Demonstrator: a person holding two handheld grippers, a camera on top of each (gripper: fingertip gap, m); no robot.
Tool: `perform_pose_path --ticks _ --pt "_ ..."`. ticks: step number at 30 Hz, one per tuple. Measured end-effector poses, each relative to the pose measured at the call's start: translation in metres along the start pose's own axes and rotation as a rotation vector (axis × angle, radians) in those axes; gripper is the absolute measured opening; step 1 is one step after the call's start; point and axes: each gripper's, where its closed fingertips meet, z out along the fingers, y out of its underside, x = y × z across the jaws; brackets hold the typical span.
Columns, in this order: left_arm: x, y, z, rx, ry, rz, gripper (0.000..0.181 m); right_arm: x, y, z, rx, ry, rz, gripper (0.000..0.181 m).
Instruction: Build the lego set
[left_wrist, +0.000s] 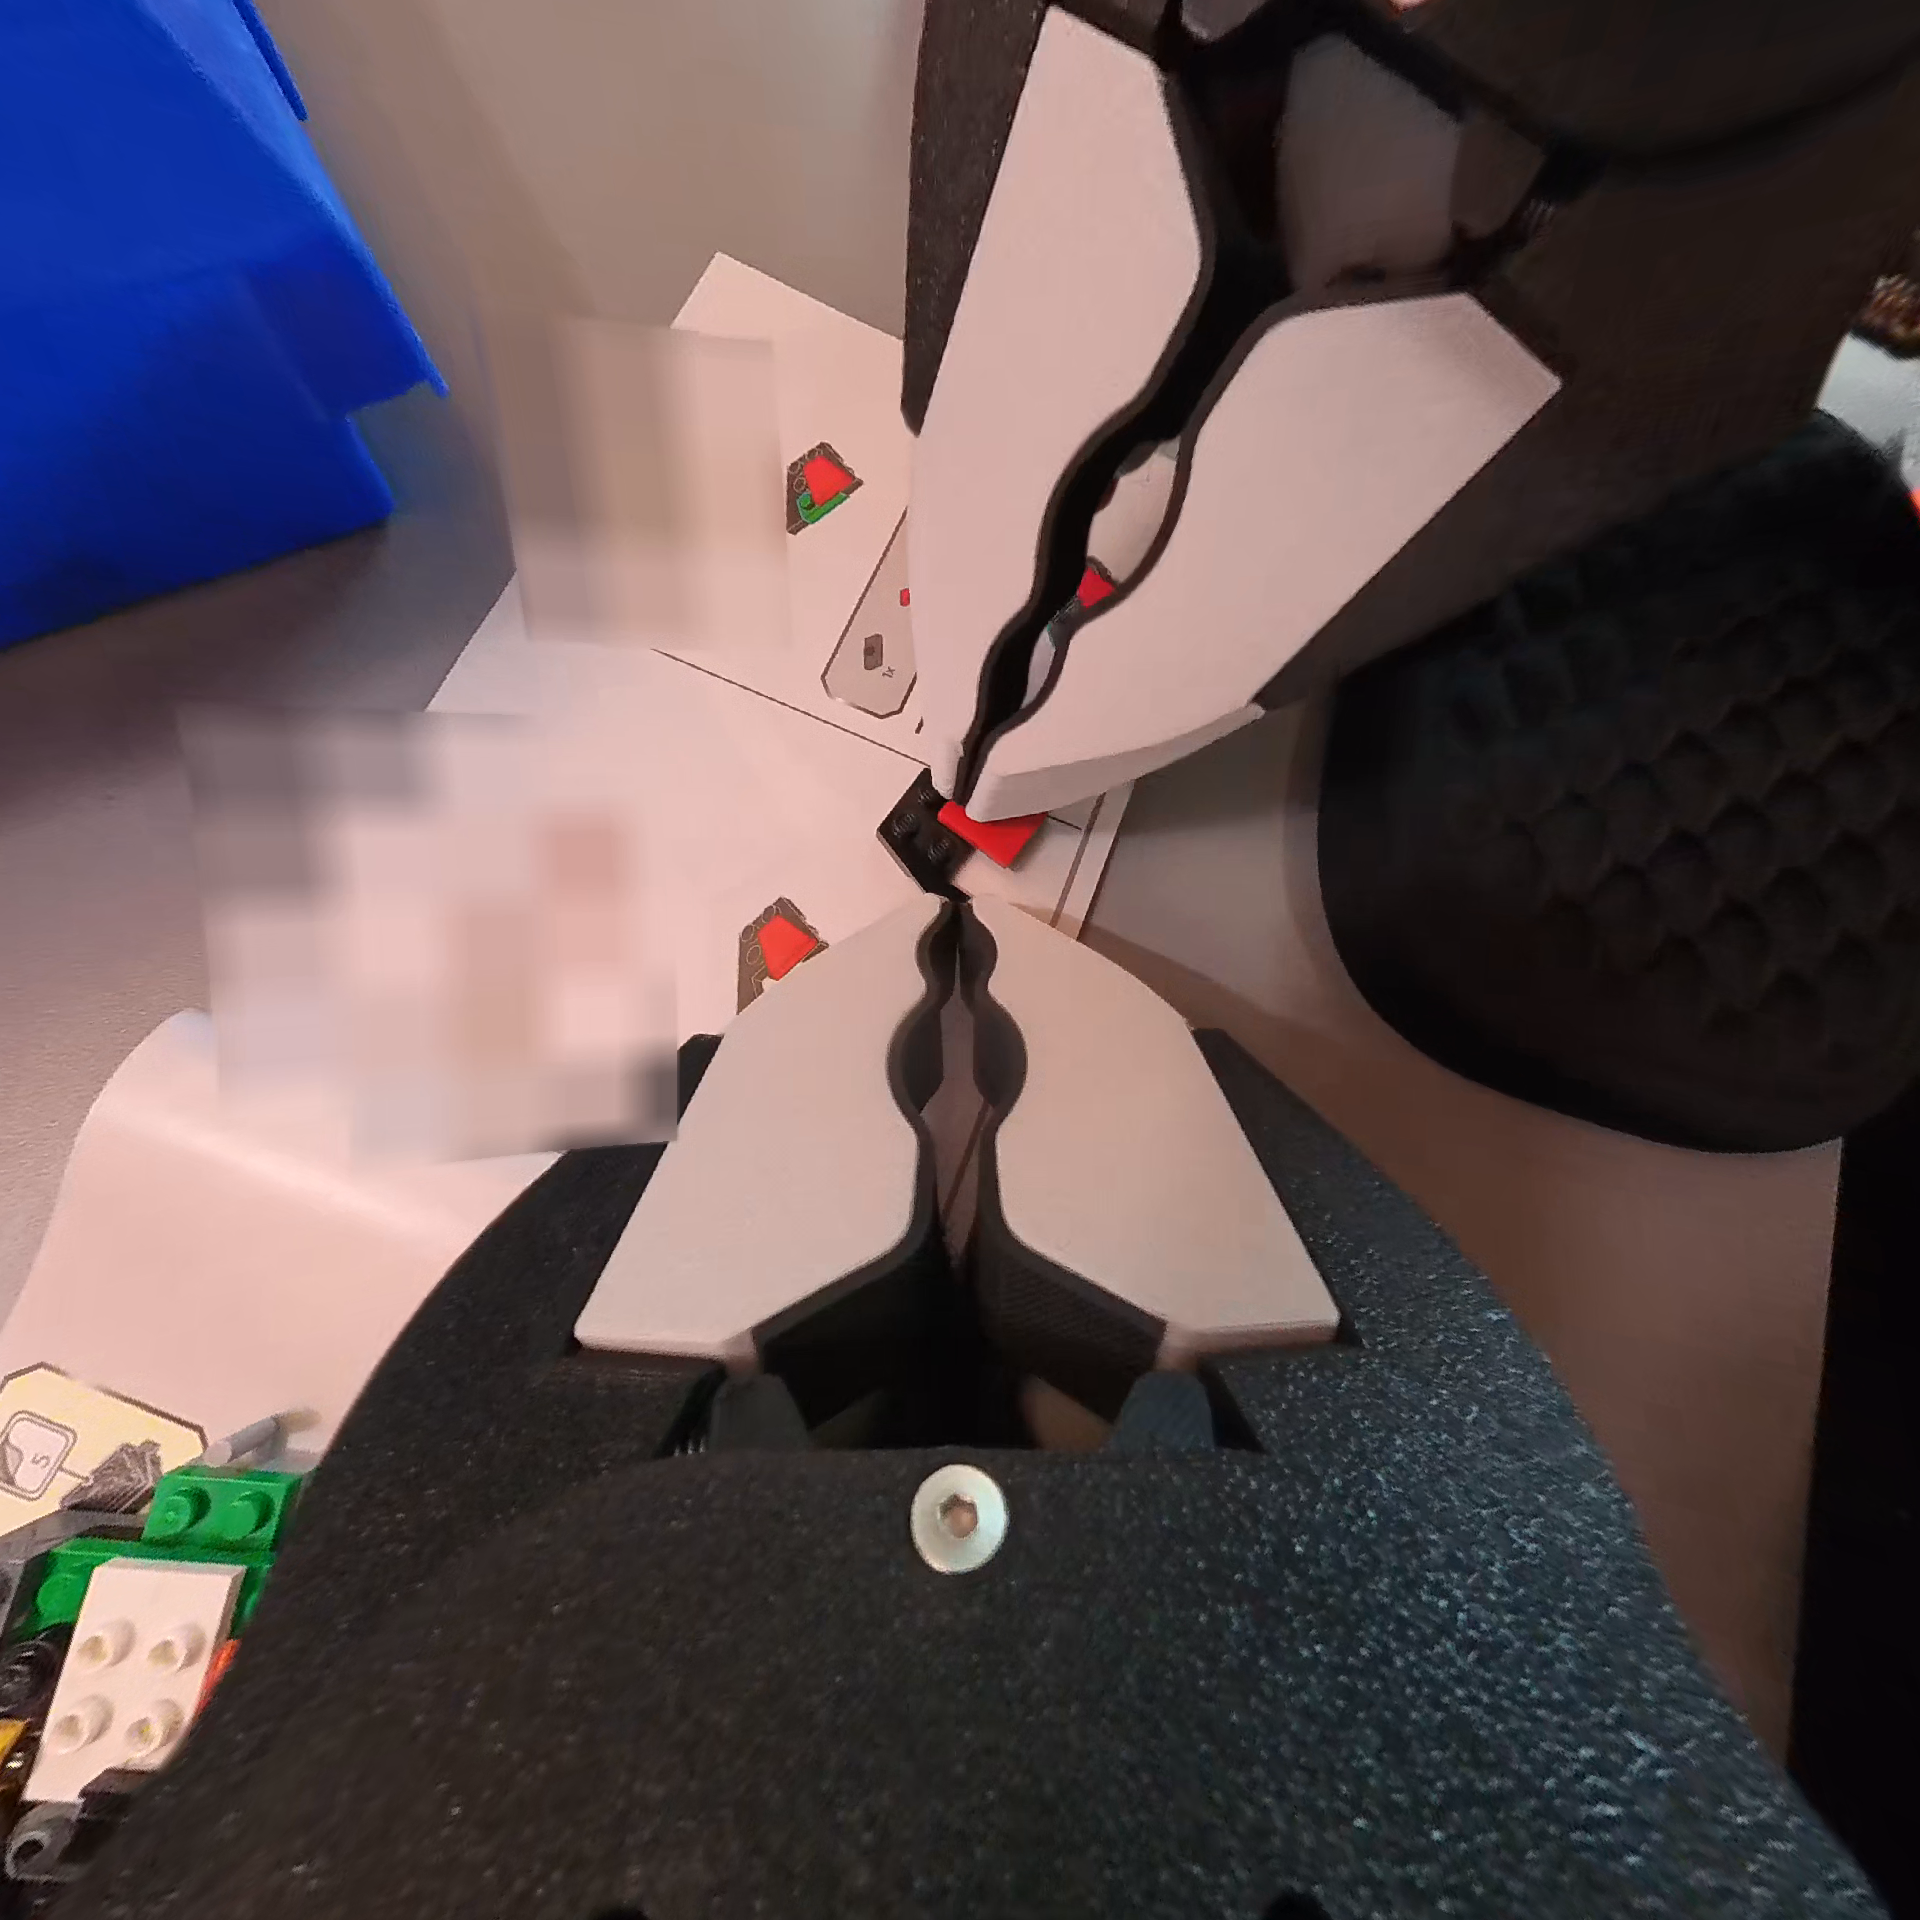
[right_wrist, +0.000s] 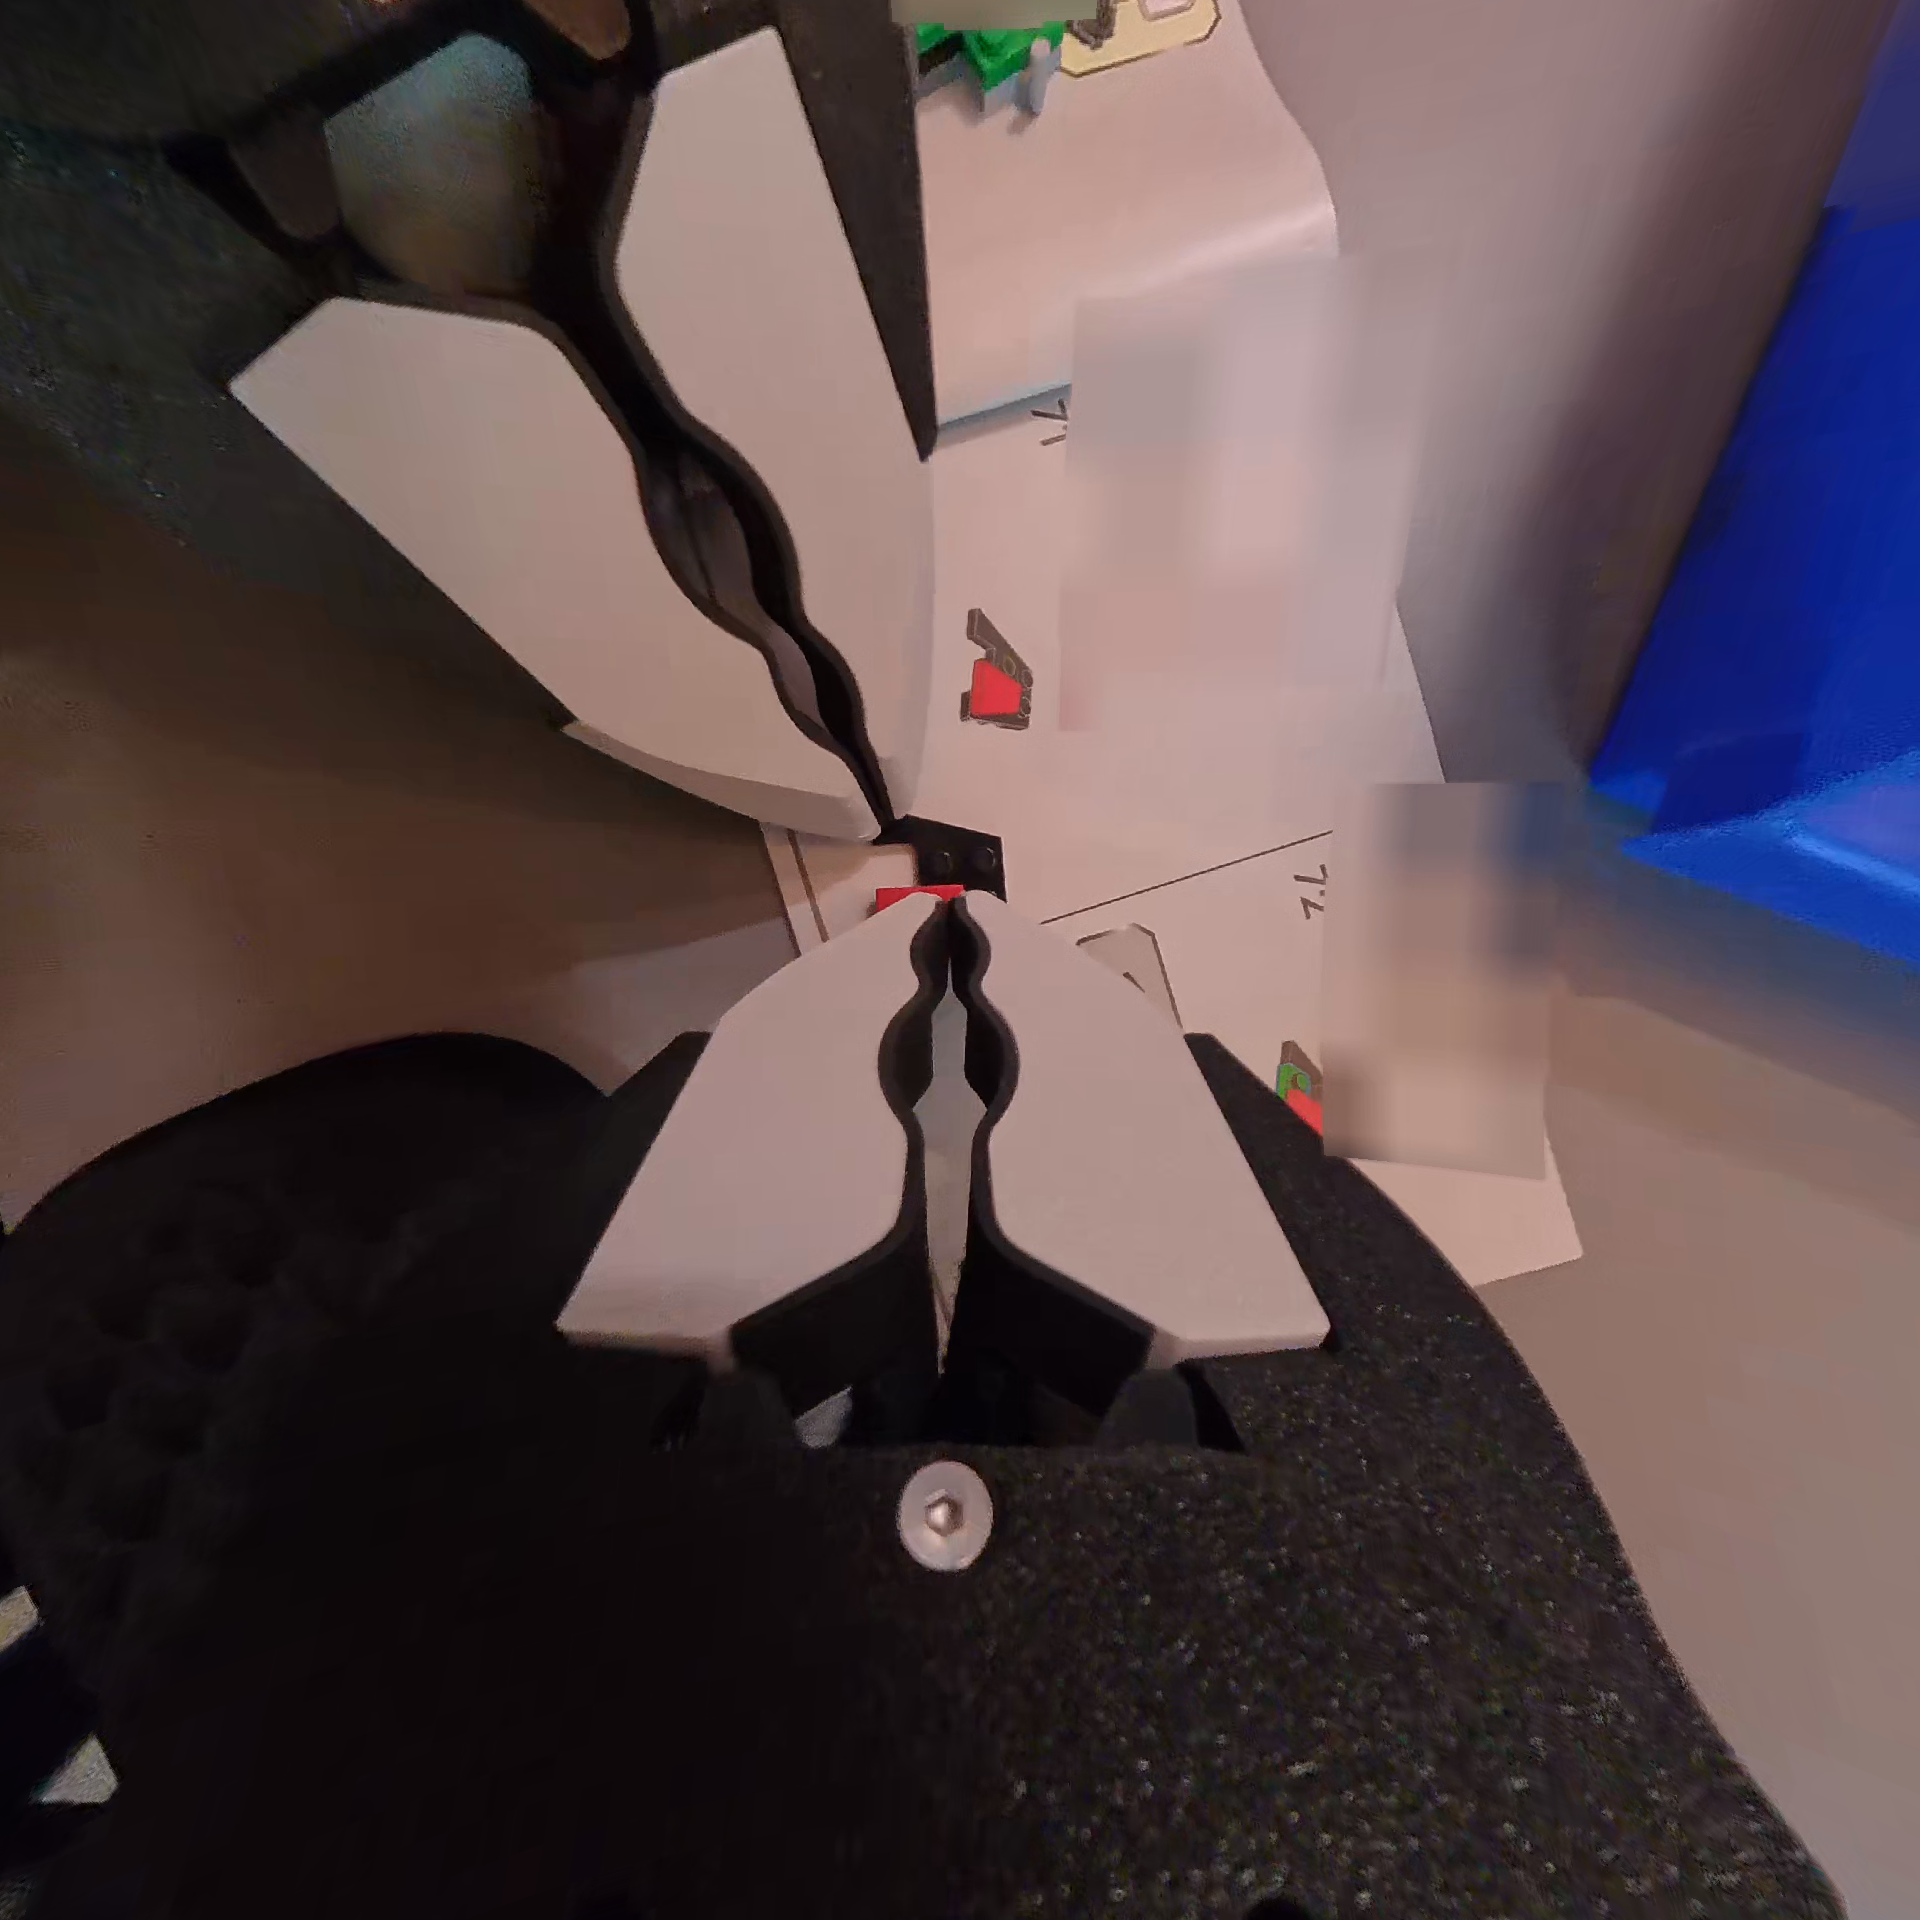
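Note:
A small black studded plate (left_wrist: 920, 836) with a red piece (left_wrist: 992, 834) on it is held in the air over the open instruction booklet (left_wrist: 727, 790). My left gripper (left_wrist: 951, 906) is shut on the near corner of the black plate. My right gripper (left_wrist: 968, 784) comes in from the upper right and is shut on the red piece. In the right wrist view my right gripper (right_wrist: 951, 904) pinches the red piece (right_wrist: 914, 896). There the left gripper (right_wrist: 883, 826) holds the black plate (right_wrist: 966, 857) from the upper left. The two sets of fingertips almost touch.
The booklet (right_wrist: 1143, 810) lies on a grey table. A blue bin (left_wrist: 156, 312) stands at the far left; it also shows in the right wrist view (right_wrist: 1766, 675). Loose green bricks (left_wrist: 218, 1507) and a white brick (left_wrist: 145, 1621) lie at the lower left. A black honeycomb-textured object (left_wrist: 1662, 779) is at the right.

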Motion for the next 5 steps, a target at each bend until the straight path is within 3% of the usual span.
perform_pose_path --ticks 3,5 --pt "-0.001 -0.001 0.0 0.001 -0.011 0.012 0.0 -0.002 0.0 -0.001 -0.04 0.025 -0.057 0.001" --pt "-0.001 -0.001 0.001 0.002 -0.015 0.015 0.0 -0.018 0.007 0.002 -0.109 -0.055 -0.101 0.002"
